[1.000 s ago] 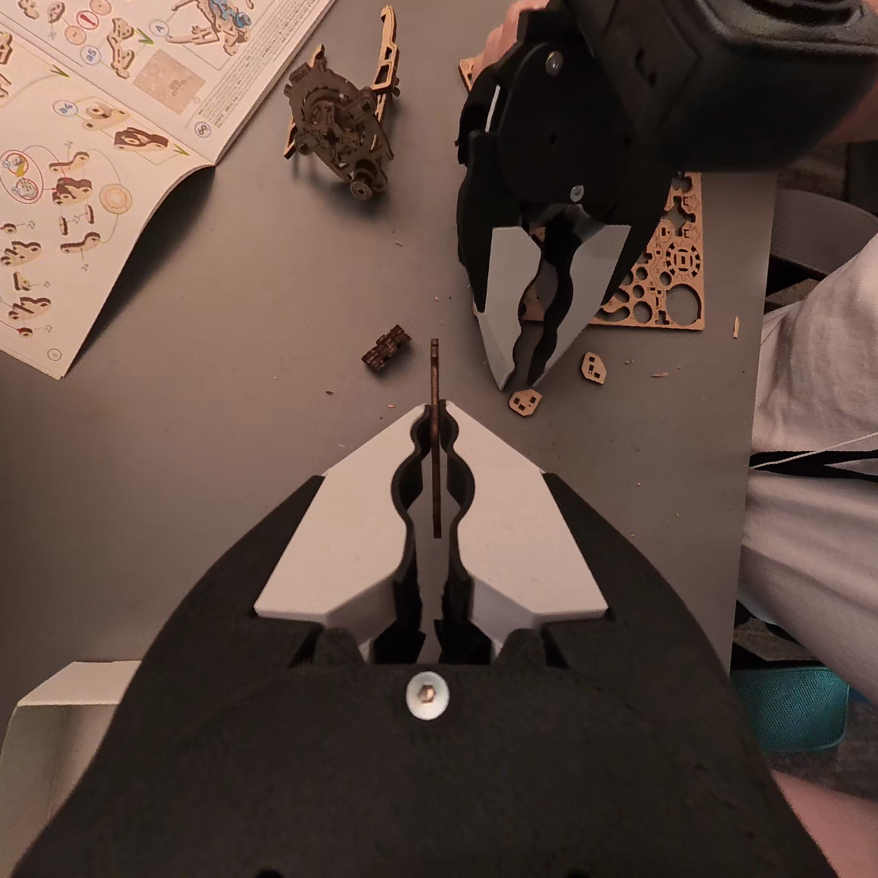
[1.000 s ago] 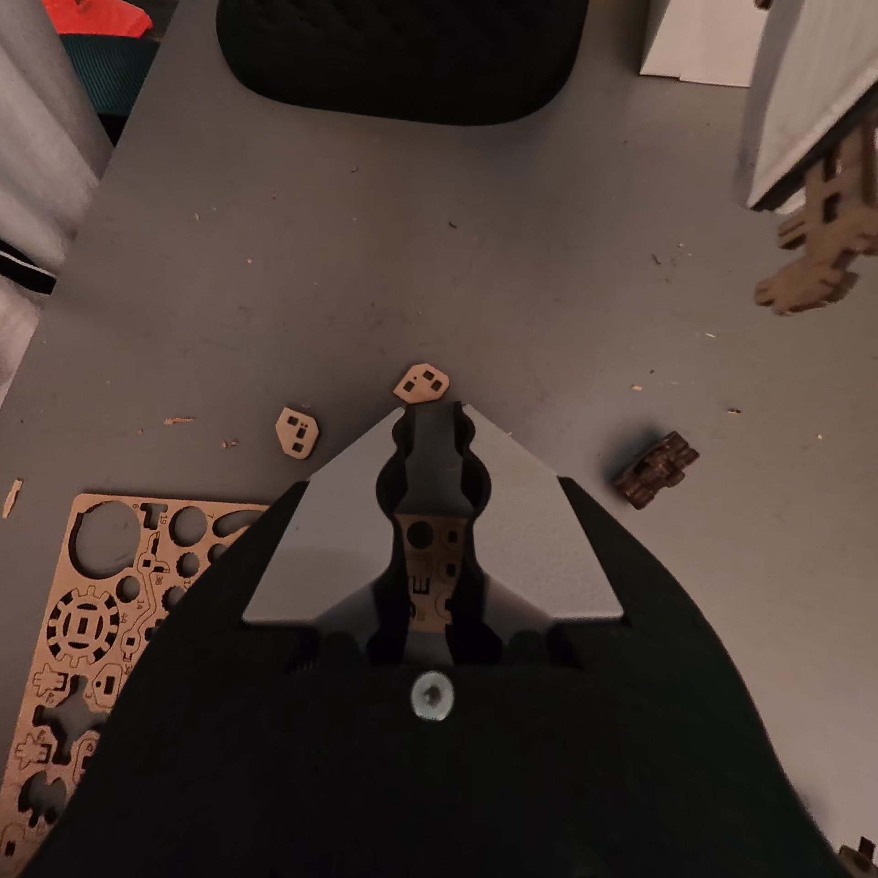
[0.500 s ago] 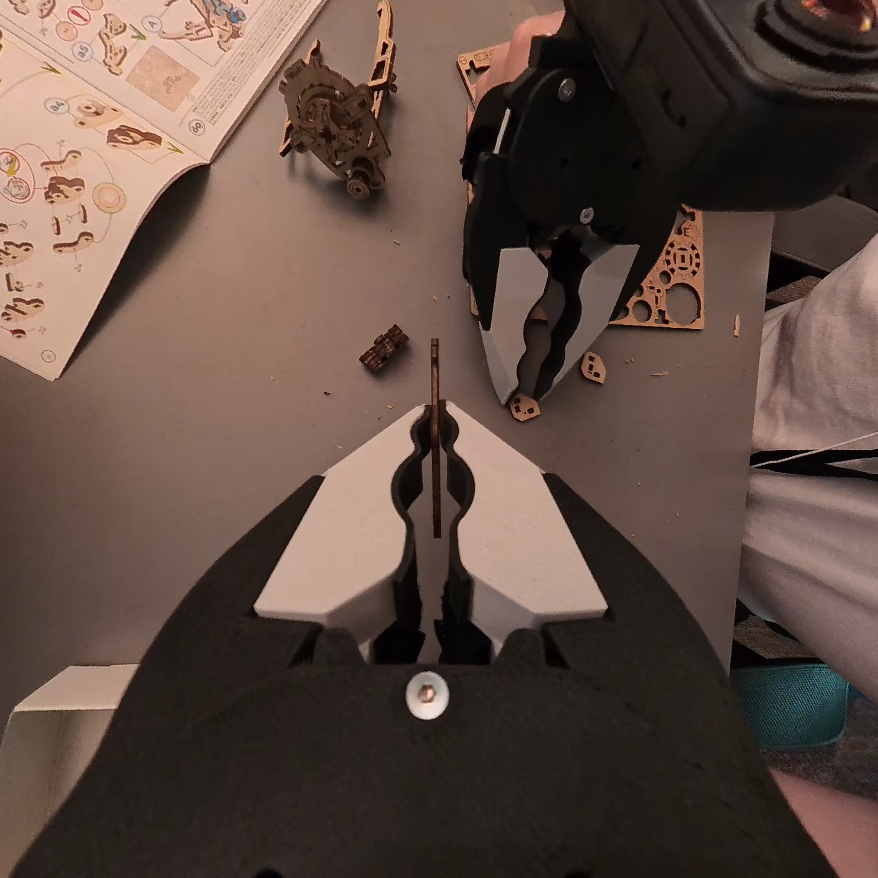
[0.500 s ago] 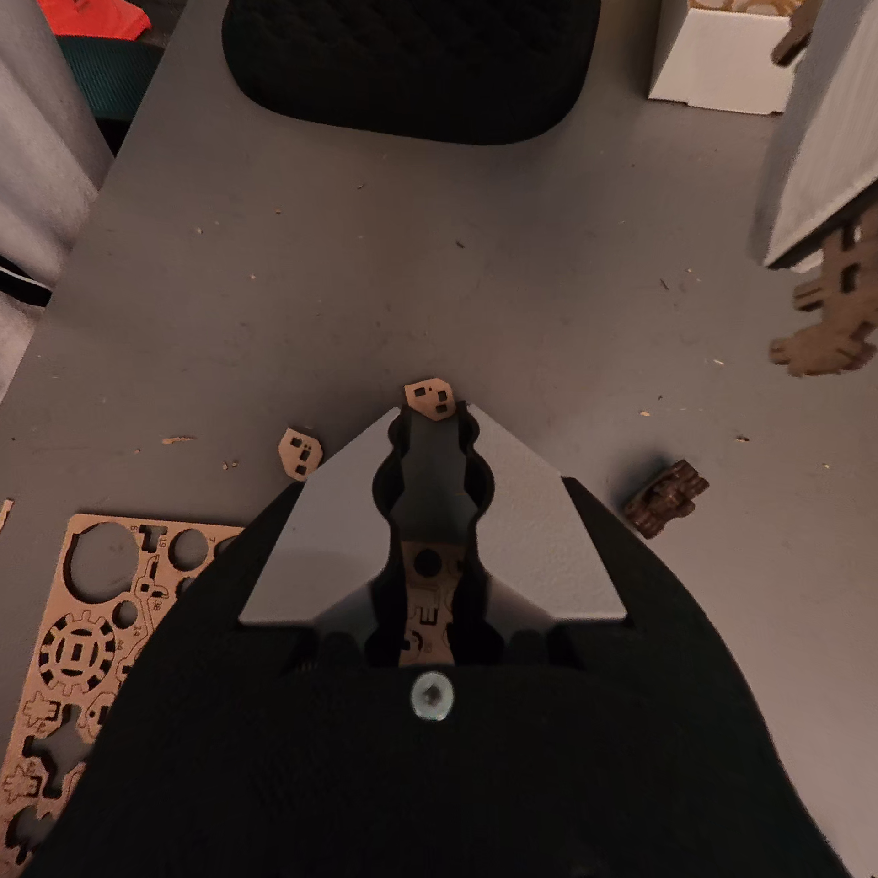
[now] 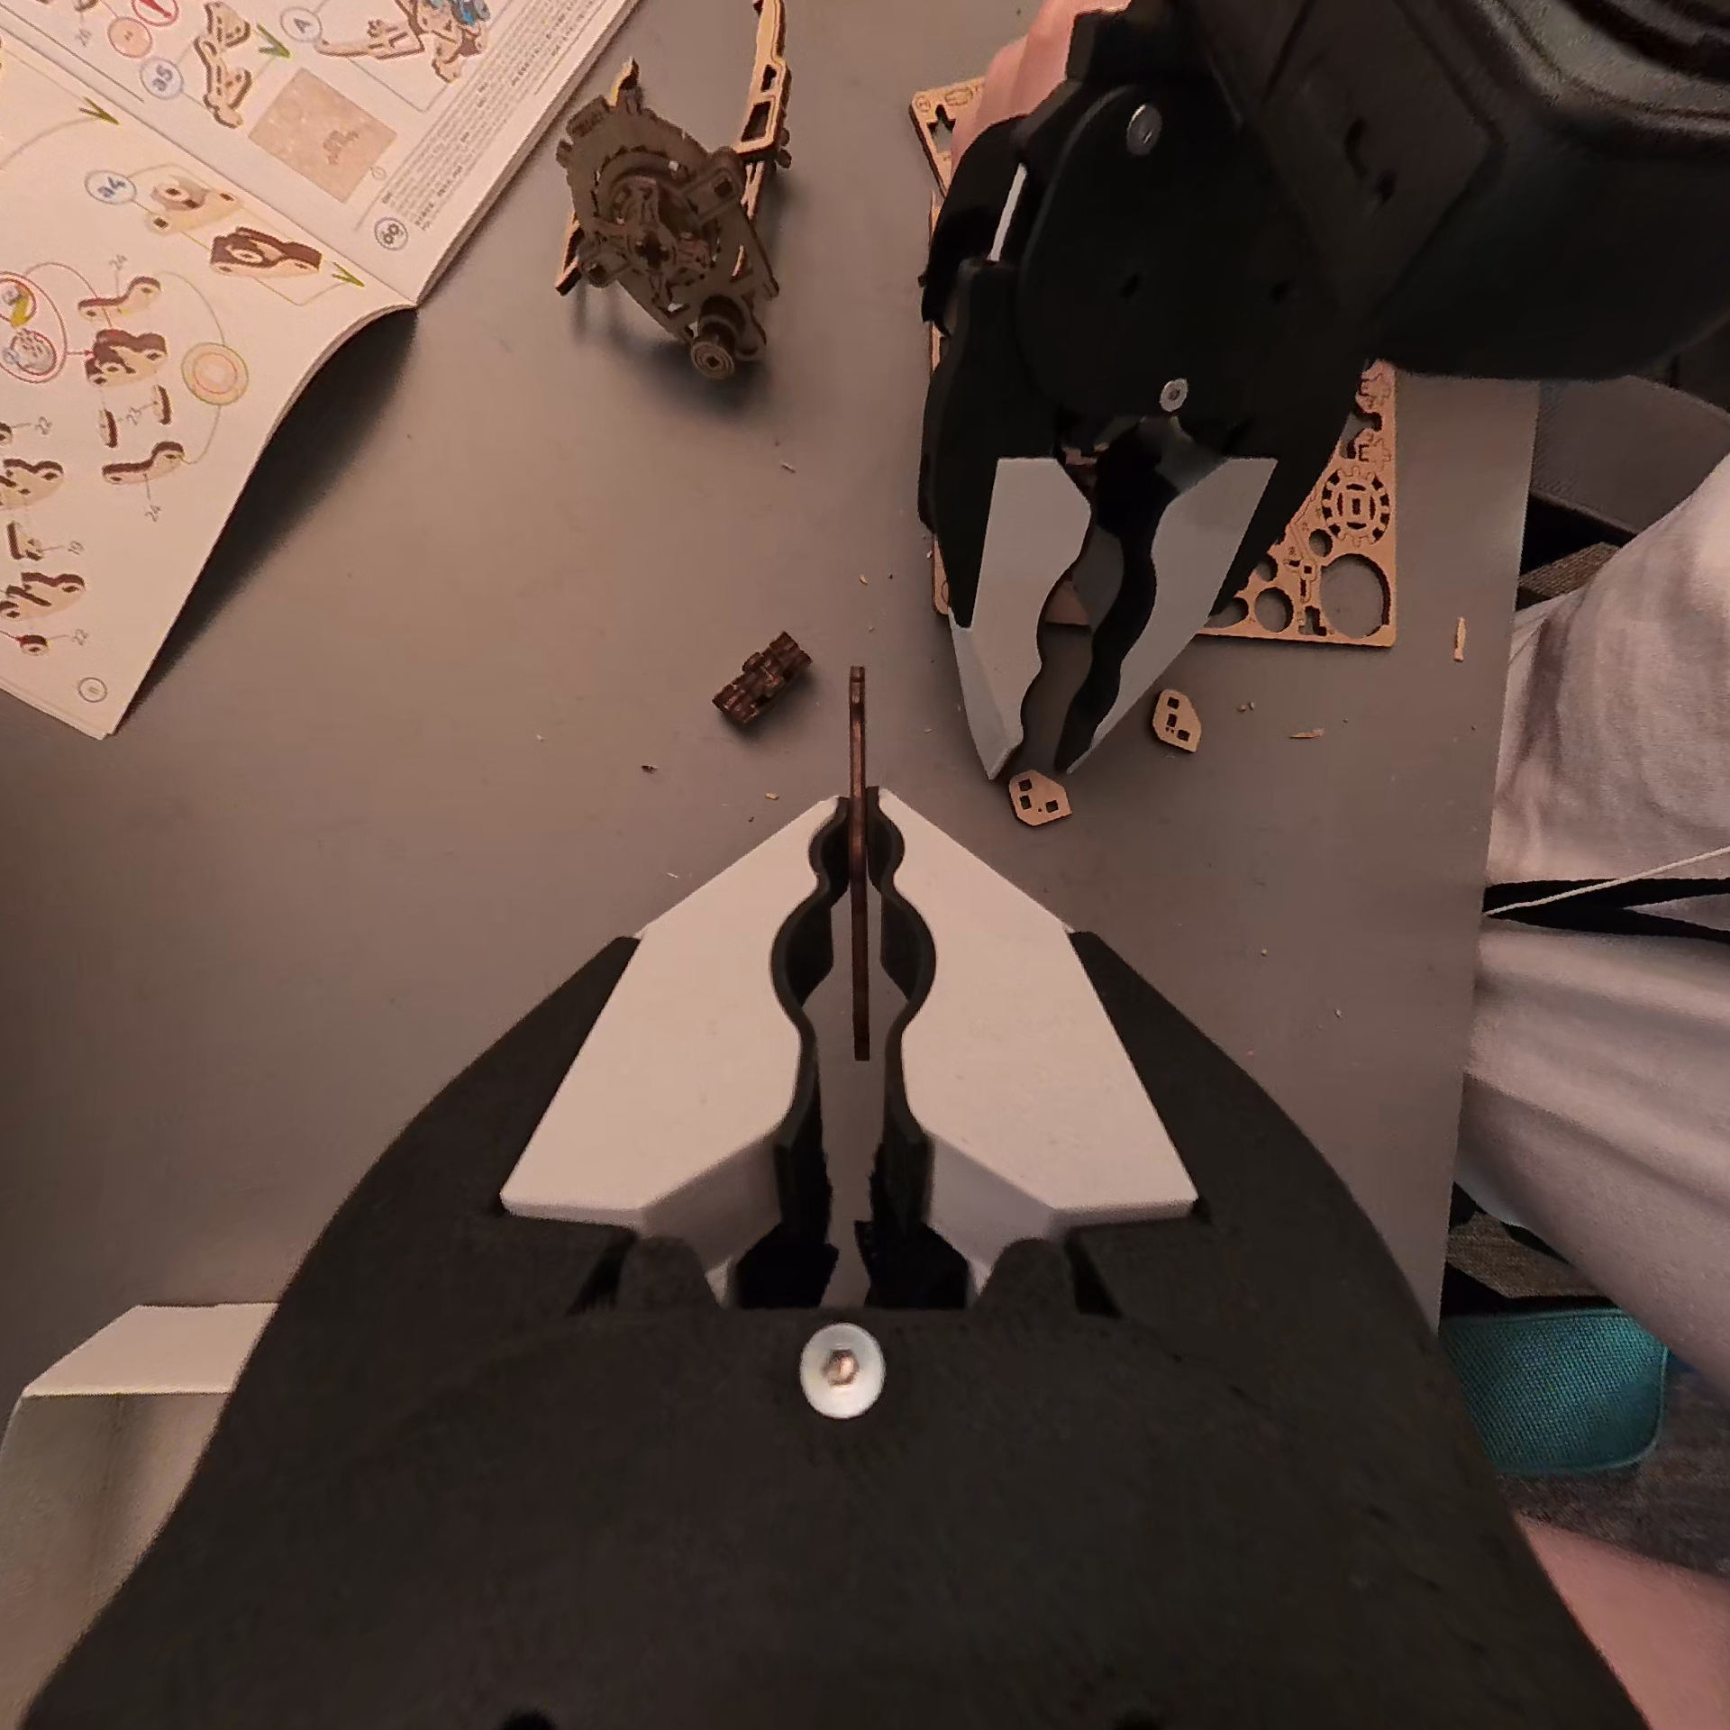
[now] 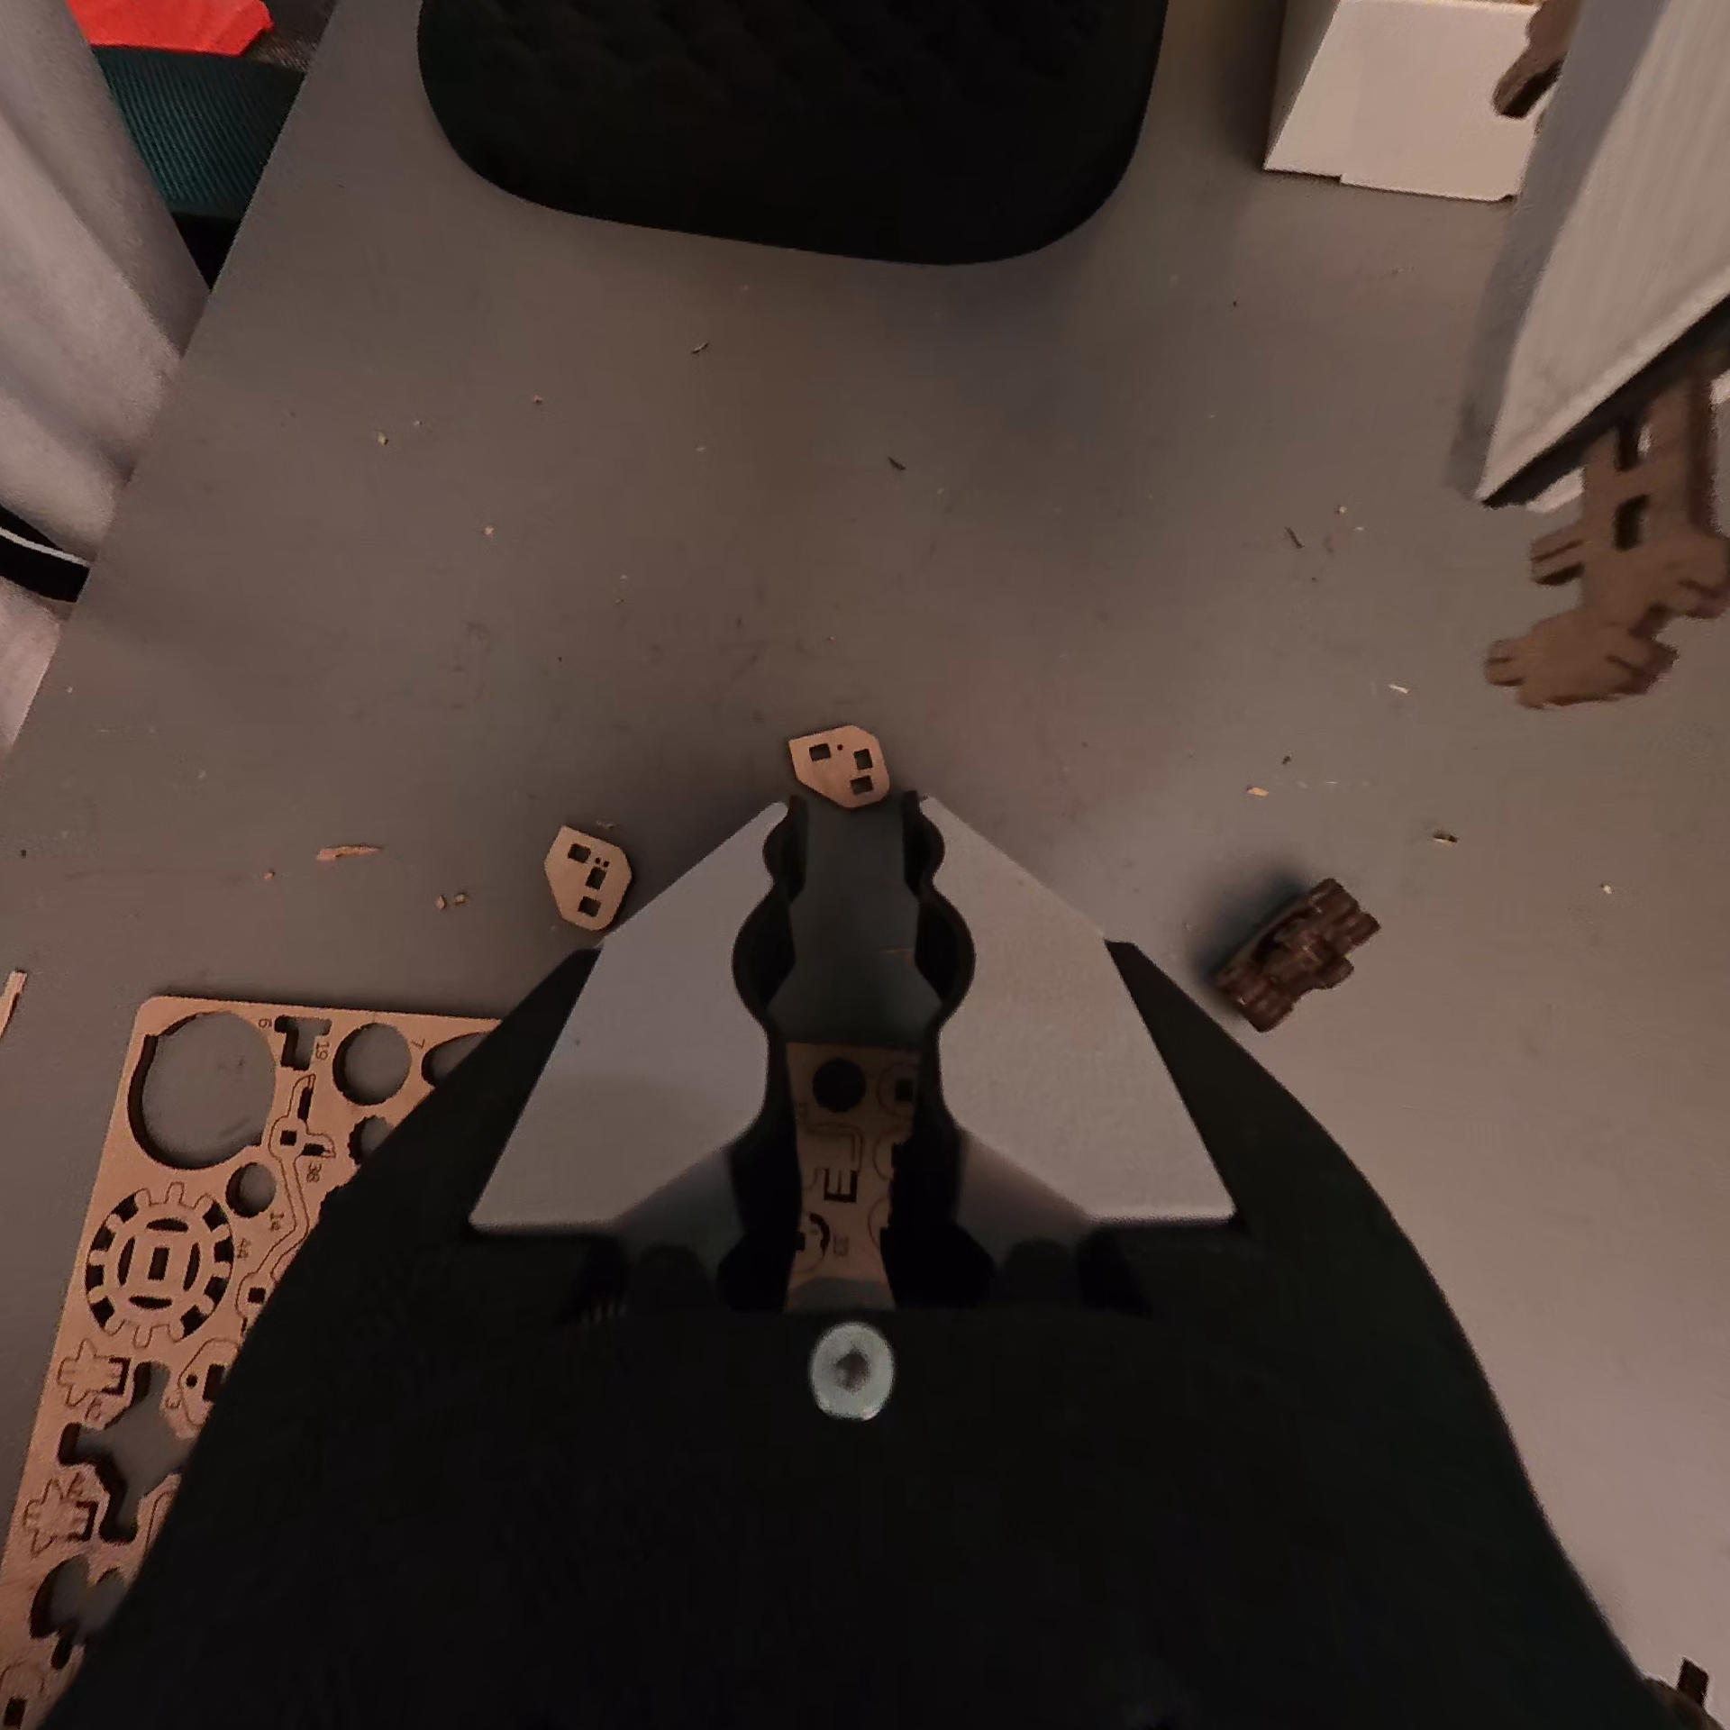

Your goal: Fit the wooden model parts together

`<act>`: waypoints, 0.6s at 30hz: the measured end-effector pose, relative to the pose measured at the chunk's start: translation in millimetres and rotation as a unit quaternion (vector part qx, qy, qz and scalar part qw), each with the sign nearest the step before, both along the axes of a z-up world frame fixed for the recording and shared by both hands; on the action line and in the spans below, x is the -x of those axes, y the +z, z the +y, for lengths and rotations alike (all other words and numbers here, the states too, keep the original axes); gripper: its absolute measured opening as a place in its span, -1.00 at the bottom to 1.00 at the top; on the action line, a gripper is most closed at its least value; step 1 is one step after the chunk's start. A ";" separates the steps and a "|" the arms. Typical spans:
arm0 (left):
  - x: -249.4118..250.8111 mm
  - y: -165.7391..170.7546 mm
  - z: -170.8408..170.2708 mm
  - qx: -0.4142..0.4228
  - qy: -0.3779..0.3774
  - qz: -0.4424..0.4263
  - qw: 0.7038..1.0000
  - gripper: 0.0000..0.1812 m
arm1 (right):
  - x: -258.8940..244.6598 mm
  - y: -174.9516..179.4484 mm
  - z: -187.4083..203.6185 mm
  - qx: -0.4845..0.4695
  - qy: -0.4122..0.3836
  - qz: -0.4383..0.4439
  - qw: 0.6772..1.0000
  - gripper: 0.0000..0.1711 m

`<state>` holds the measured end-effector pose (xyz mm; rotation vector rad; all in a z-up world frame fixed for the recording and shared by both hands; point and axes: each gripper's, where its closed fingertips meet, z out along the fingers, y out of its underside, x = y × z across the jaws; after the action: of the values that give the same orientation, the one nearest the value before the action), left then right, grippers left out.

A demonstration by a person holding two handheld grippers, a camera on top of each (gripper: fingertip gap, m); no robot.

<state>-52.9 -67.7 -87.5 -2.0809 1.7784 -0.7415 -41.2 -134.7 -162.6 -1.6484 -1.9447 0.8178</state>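
while a thin dark wooden piece [image 5: 858, 843] is clamped edge-on between the closed fingers of the left gripper [image 5: 856, 807], its tip is seen projecting forward past the fingertips above the grey table [image 5: 468, 749]. in the right wrist view the same piece [image 6: 1610, 599] is shown from the side as a notched brown shape hanging below the left gripper's pale finger [image 6: 1610, 281]. the right gripper [image 6: 850, 807] is held with its fingers parted by a moderate gap and nothing between them; its tips are lowered to the table just beside a small light wooden plate with square holes [image 6: 840, 764], which lies at the mouth of the gap, though contact cannot be told. a second such plate [image 6: 587, 876] is found nearby on the table, beside the gripper's finger. a small dark assembled block [image 6: 1298, 952] lies apart on the other side. a light punched-out parts sheet [image 6: 178, 1245] is partly covered by the right gripper. farther off in the left wrist view, a partly built wooden gear assembly [image 5: 669, 234] and an open instruction booklet [image 5: 187, 281] are laid on the table, and a white box [image 6: 1404, 103] is seen at the table's edge.
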 end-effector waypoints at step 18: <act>3.6 -3.2 4.4 0.004 0.008 0.005 1.000 -1.00 | -0.4 1.9 -1.6 0.013 0.006 0.012 1.000 -0.77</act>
<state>-56.4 -63.3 -90.7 -2.1056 1.7636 -0.7377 -40.9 -136.4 -160.7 -1.6363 -1.9365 0.8682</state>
